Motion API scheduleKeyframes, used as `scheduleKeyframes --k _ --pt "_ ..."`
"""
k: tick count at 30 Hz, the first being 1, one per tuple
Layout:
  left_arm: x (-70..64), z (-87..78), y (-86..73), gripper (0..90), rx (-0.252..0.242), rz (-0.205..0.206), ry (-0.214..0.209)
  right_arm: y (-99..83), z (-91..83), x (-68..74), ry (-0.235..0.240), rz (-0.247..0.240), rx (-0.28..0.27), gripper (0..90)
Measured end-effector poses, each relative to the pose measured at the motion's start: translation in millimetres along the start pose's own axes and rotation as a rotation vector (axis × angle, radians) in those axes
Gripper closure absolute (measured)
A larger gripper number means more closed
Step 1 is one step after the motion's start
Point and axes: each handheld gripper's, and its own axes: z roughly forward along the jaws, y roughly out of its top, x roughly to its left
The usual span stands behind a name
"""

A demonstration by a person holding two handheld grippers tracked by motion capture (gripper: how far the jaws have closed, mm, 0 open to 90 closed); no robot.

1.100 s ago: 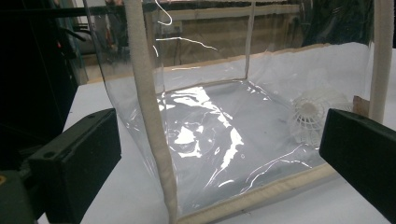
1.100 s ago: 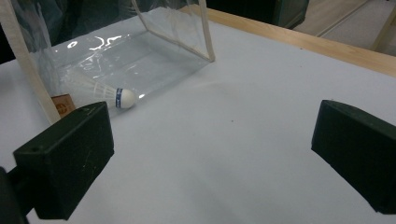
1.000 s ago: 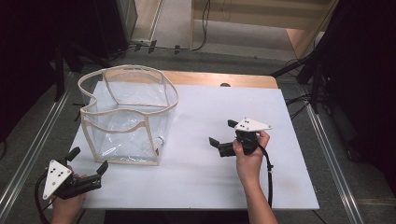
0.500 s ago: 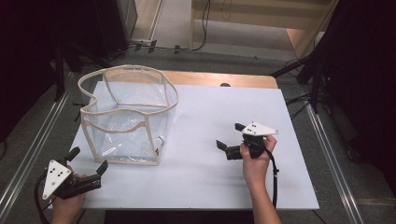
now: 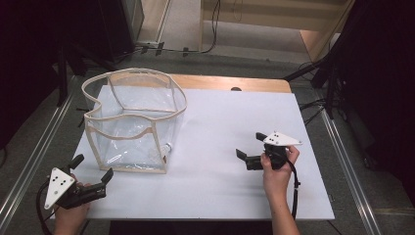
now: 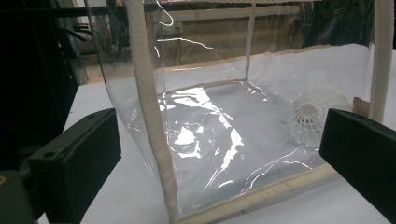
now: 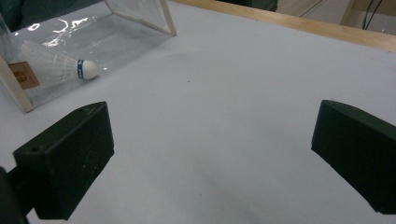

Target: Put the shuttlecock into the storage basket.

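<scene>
A clear plastic bag (image 5: pixel 128 132) with cream trim stands open on the left of the white table (image 5: pixel 235 112). A white shuttlecock (image 5: pixel 166 148) lies inside it at its near right corner, seen through the wall as a feathered skirt (image 6: pixel 312 114) and a cork tip with a blue band (image 7: pixel 86 69). My left gripper (image 5: pixel 93 166) is open at the table's near left corner and points at the bag's near corner edge (image 6: pixel 149 116). My right gripper (image 5: pixel 248 145) is open over bare table to the right, jaws toward the bag (image 7: pixel 140 14), holding nothing.
A wooden strip (image 5: pixel 230 83) runs along the table's far edge. Metal rails (image 5: pixel 342 161) flank both sides. Dark stands and cables (image 5: pixel 323 68) sit on the floor beyond. Bare white surface lies between bag and right gripper.
My right gripper has drawn back a little, to the right and nearer the front edge, staying open. The left gripper and the bag have not moved.
</scene>
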Motion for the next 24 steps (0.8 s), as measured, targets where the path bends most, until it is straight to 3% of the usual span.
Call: scheduleKeyframes --k 24 --pt "0.0 -0.2 -0.1 0.0 -0.002 -0.003 -0.005 -17.3 -22.7 -13.9 -0.050 0.025 -0.003 0.0"
